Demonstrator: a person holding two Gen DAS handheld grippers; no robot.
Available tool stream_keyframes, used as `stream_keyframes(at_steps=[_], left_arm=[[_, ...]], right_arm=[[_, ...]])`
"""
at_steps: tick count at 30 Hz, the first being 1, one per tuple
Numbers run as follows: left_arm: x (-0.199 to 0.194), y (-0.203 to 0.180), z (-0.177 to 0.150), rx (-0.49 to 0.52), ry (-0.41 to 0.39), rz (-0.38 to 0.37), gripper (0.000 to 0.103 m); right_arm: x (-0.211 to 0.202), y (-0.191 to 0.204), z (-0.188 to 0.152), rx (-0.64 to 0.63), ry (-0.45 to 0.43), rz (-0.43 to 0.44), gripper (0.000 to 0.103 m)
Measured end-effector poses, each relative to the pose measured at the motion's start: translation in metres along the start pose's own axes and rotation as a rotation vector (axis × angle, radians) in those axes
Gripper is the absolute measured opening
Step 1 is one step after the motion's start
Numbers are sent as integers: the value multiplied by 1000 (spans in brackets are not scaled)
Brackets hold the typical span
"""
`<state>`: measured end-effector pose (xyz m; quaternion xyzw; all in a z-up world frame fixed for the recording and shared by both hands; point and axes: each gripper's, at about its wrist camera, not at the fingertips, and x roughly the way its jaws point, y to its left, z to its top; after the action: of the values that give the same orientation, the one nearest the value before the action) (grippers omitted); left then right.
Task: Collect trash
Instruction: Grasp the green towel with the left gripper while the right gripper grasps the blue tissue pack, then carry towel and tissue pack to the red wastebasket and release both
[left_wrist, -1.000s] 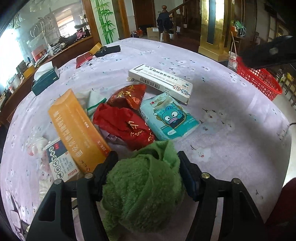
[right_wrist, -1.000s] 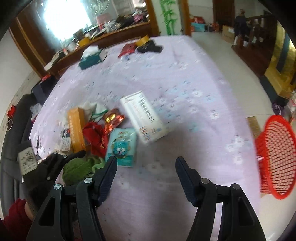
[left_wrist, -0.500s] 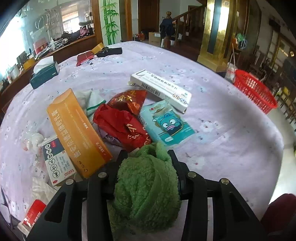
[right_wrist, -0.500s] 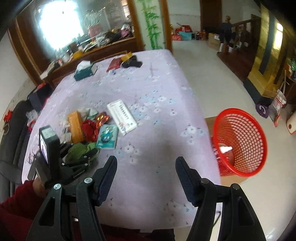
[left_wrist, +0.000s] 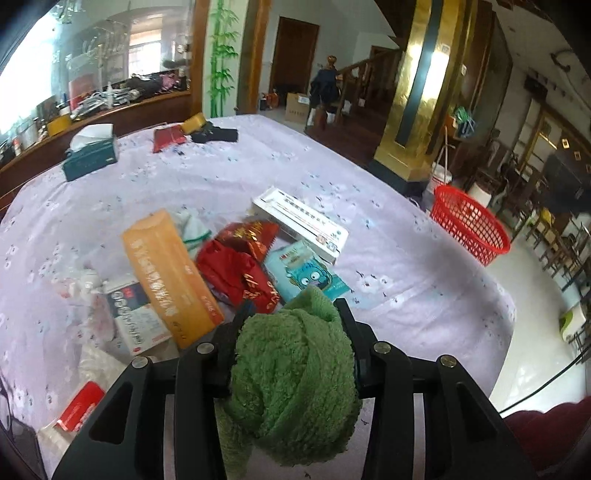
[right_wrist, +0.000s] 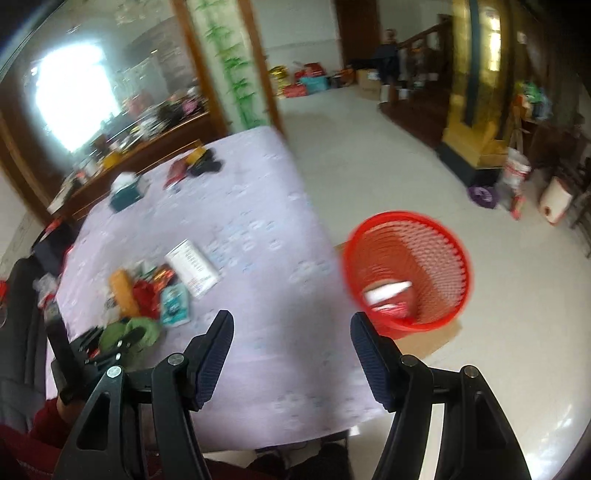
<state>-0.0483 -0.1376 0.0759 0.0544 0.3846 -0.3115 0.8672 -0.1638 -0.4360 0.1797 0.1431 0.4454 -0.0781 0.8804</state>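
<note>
Two left fingers (left_wrist: 343, 328) tight around green cloth (left_wrist: 291, 373); right fingers (right_wrist: 364, 343) apart, empty.

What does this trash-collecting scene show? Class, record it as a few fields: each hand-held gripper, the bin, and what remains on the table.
left hand-held gripper: shut on green cloth, jaws just closed in
right hand-held gripper: open, nothing between the fingers
red basket: on the floor beside the table, some trash inside
left on table: orange box, white box, red wrappers, teal packet
</note>
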Motion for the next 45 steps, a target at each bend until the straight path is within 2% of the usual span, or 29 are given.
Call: stream_keyframes(at_steps=[1, 2, 3, 7, 10, 13, 17, 21, 22, 25, 26, 27, 28, 32, 45], left_arm=[[-4, 1, 0, -3, -5, 3, 41], [-7, 2, 0, -5, -10, 11, 41], [-11, 3, 0, -5, -12, 23, 41], [-25, 11, -2, -22, -18, 71, 41], [-36, 22, -4, -56, -23, 101, 41], [-43, 30, -8, -75, -23, 133, 41], [-51, 39, -11, -99, -26, 157, 41], [-54, 43, -14, -109, -27, 172, 41], [-55, 43, -14, -111, -28, 174, 41], [-55, 43, -14, -113, -31, 178, 41], [-55, 43, -13, -113, -33, 180, 41], [-55, 42, -13, -113, -35, 181, 42], [-55, 41, -13, -113, -37, 181, 42], [-51, 38, -11, -119, -45, 180, 41], [-28, 13, 10, -135, -48, 151, 41]], right_arm=[[11, 9, -3, -15, 18, 7, 70], [37, 26, -8, -30, 44, 64, 70], [37, 26, -8, -30, 44, 64, 70], [100, 69, -10, -80, 129, 151, 70], [142, 104, -12, -142, 201, 184, 70], [174, 132, -12, -176, 232, 204, 70], [224, 163, -13, -219, 302, 169, 70], [237, 171, -13, -220, 305, 152, 70], [245, 179, -14, -238, 307, 117, 71], [248, 189, -15, -262, 282, 91, 73], [249, 192, -16, -275, 272, 73, 69], [249, 194, -17, -282, 266, 60, 58], [247, 194, -17, -285, 258, 57, 52], [234, 194, -16, -312, 219, 29, 39], [171, 154, -23, -251, 98, 103, 38]])
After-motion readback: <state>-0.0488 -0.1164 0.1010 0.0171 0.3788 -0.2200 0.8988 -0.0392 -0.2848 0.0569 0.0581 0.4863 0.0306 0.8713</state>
